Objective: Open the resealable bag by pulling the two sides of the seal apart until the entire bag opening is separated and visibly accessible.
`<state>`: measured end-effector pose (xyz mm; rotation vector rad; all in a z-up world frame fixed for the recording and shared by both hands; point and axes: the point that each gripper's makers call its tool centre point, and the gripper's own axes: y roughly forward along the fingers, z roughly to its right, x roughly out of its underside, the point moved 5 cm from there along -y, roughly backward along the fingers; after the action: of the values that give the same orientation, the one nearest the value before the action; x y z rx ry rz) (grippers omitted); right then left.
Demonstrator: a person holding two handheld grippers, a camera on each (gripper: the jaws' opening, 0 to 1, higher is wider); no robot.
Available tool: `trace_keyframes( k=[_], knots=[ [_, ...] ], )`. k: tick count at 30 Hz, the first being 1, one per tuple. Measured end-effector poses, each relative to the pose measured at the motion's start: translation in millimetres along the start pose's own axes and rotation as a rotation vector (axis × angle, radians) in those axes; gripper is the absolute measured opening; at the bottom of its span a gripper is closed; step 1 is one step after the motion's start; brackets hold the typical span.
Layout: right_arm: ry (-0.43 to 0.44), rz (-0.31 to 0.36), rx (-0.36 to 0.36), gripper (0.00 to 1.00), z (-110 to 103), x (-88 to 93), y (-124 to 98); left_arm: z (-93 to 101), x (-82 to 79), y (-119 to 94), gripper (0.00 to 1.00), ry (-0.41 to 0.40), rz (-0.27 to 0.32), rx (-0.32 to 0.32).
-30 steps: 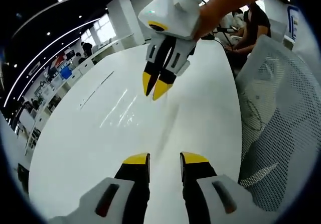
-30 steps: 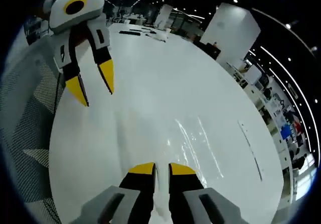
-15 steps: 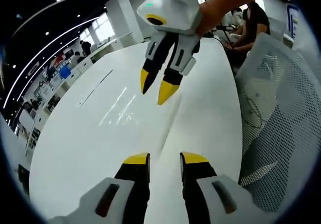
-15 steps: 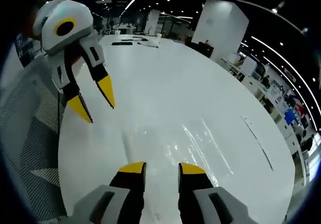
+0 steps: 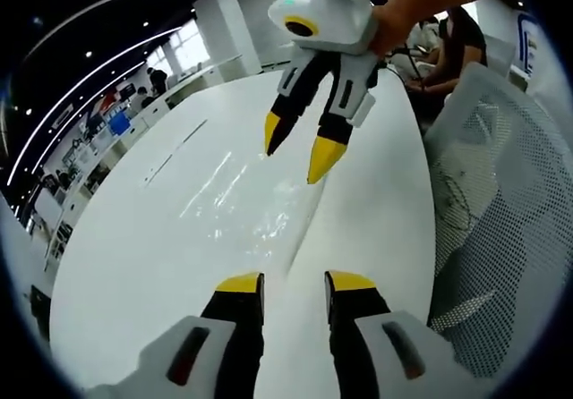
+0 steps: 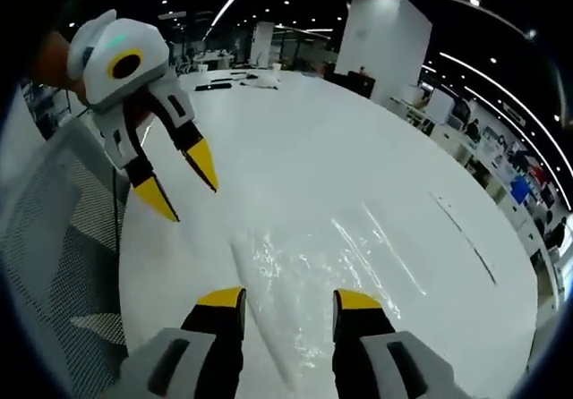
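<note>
Clear resealable plastic bag (image 5: 260,211) lying flat on glossy white surface (image 5: 161,265), glare and wrinkles marking it, between the two grippers; in the right gripper view same bag (image 6: 304,283) spread just ahead of the jaws, a raised crease running toward them. Whether seal is parted: cannot tell.

Left gripper (image 5: 294,283), white body, black jaws with yellow tips: jaws released, a clear gap between the two tips, nothing held. Tips low over the near edge of the bag; touching or just above, cannot tell. Seen in the right gripper view as well (image 6: 186,182), coming in from the upper left, two yellow tips splayed apart and pointing down at the surface, off it and empty.

Right gripper (image 6: 291,299), same build: jaws released and set wide, wider than the left pair, nothing between them, bag film showing in the gap. Seen in the left gripper view too (image 5: 300,144), reaching in from the top, held by a person's hand (image 5: 389,32), tips well spread and hanging above the bag, apart from it.

Count: one bag, two grippers, four yellow tips in each view.

White mesh chair back (image 5: 501,238) beside the surface edge; same mesh (image 6: 63,265) at left in the right gripper view. Seated people (image 5: 452,41) at far end.
</note>
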<state>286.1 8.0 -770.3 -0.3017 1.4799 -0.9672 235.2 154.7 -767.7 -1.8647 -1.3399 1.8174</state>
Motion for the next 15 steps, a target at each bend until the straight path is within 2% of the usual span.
trace_keyframes(
  k=[5,9,15],
  knots=[
    [0.062,0.057,0.029,0.57,-0.9,-2.0,-3.5,-1.5,3.8,0.0,0.37,-0.057,-0.015,-0.007],
    [0.096,0.066,0.039,0.66,-4.7,3.2,-5.0,-1.5,3.9,-1.2,0.40,-0.075,-0.006,-0.011],
    [0.136,0.091,0.062,0.70,-8.6,10.6,-11.3,-0.8,7.0,-2.6,0.47,-0.104,-0.009,-0.020]
  ],
)
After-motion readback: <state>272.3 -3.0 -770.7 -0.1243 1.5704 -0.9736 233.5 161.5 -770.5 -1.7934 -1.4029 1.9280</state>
